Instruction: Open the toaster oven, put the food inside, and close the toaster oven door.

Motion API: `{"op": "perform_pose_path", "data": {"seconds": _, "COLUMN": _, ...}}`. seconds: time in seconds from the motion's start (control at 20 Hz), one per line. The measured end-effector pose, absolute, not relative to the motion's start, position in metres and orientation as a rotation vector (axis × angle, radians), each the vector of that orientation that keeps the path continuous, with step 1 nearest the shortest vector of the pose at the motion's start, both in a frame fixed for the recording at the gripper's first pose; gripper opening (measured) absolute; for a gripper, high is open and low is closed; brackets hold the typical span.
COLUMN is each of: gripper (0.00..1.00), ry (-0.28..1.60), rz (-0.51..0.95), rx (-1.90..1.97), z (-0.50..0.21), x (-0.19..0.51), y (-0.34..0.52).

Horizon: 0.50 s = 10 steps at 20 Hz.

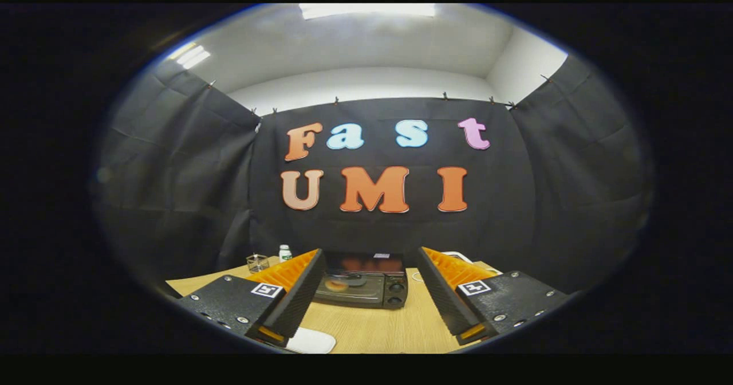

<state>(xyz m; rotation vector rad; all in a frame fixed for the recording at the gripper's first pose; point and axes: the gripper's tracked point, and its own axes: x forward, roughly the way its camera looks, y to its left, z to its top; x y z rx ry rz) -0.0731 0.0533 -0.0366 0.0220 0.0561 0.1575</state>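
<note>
Gripper (pixel 366 290) lower centre of frame, jaws spread wide, holding nothing. Toaster oven (pixel 362 281) low centre, beyond the fingers, well apart from them, on wooden table (pixel 366 330). Door looks shut; round food item (pixel 337 285) seems to show through the glass, left side. Judgement: task at or near its end, can't confirm door latch. Oven front faces gripper; long axis runs left-right. Small bottle (pixel 284 252) and clear box (pixel 257 262) lower left, white pad (pixel 312 341) at bottom.
</note>
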Motion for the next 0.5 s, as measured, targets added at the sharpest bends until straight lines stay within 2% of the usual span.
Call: {"op": "perform_pose_path", "data": {"seconds": 0.5, "gripper": 0.96, "ry": 0.04, "rz": 0.147, "rx": -0.011, "z": -0.0375, "x": -0.0699, "y": 0.0597}}
